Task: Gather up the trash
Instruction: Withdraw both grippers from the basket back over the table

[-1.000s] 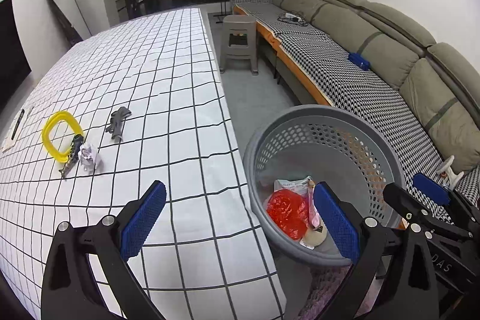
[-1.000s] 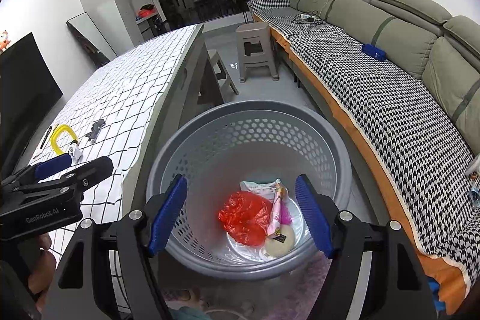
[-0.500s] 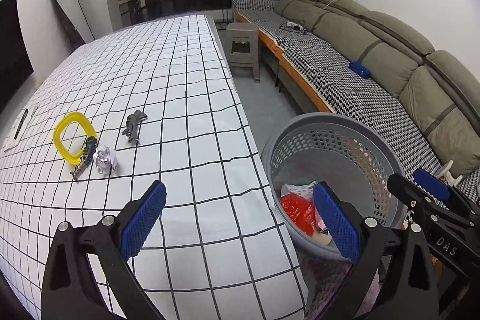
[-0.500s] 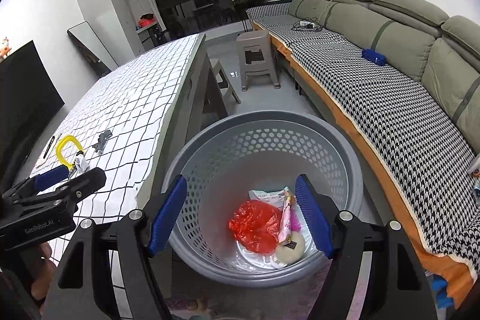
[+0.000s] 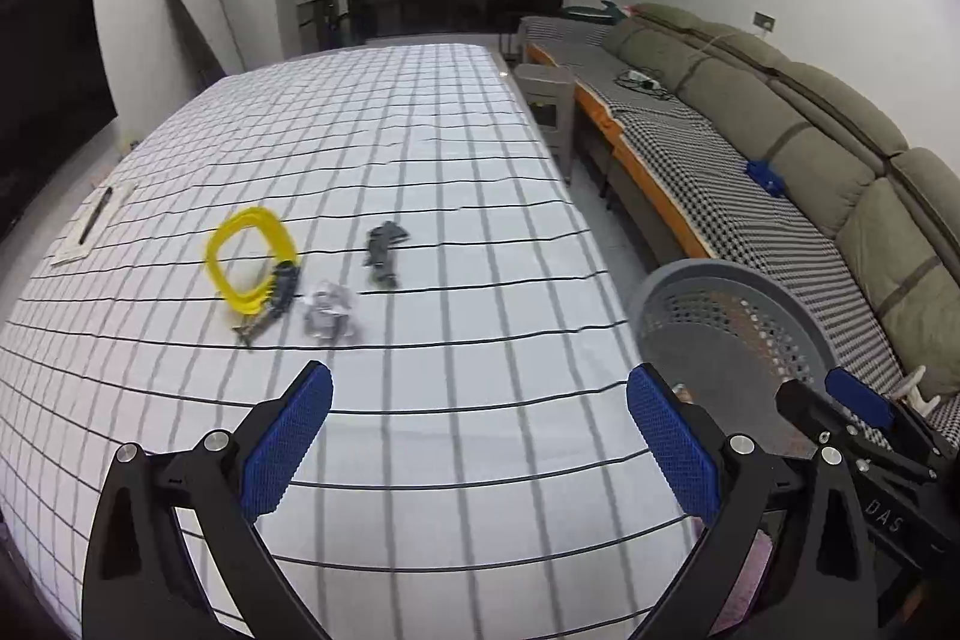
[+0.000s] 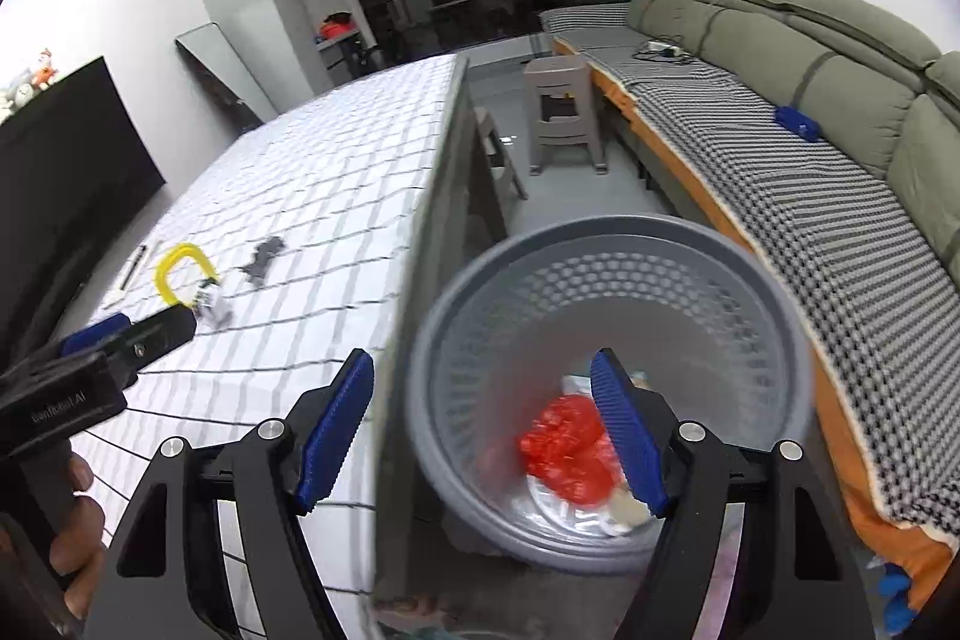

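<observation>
- Both tongs, left tongs (image 5: 477,436) and right tongs (image 6: 483,433), stand spread and empty; since a second ago the left has swung off the grey basket (image 6: 606,244) toward the worktop (image 5: 420,148).
- Red bag (image 6: 561,439) lies binned.
- Next trash, I judge: the crumpled paper (image 5: 327,313) mid-worktop, beside the yellow ring (image 5: 249,259).

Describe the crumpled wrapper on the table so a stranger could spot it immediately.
On the long table with the white grid cloth, find the yellow ring. The crumpled wrapper lies just right of it, nearer the camera than the dark grey toy. It alone is silvery-white and wadded.
</observation>
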Demonstrator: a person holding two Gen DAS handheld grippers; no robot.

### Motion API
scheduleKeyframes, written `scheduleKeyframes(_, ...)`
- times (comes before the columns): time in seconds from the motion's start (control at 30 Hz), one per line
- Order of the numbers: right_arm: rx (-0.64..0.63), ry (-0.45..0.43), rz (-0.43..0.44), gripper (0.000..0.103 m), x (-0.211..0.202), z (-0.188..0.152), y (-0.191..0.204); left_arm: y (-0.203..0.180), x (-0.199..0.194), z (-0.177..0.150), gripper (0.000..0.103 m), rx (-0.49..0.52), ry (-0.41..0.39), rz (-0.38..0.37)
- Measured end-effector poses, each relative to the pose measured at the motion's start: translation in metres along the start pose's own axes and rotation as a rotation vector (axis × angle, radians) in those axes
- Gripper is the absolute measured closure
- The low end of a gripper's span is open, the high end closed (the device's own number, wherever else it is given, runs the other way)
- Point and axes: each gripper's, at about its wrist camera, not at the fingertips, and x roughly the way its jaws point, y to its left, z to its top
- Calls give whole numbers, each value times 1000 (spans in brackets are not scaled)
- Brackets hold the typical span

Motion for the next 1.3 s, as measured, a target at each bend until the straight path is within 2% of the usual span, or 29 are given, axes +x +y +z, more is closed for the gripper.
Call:
scheduleKeyframes(0.4, -103, 63, 109, 31, 42, 11, 66, 68, -12, 0, 6, -100, -6, 115)
scheduleKeyframes(0.67, -173, 86, 129, 31, 58, 12, 102, 97, -17, -2, 6, -120, -20, 138)
scheduleKeyframes(1.13, -236, 120, 107, 31, 77, 14, 142, 147, 2, -7, 6, -156, 9, 160)
scheduleKeyframes(1.3, -283, 130, 134, 31, 90, 19, 166, 164, 9, -11, 6, -173, 21, 174)
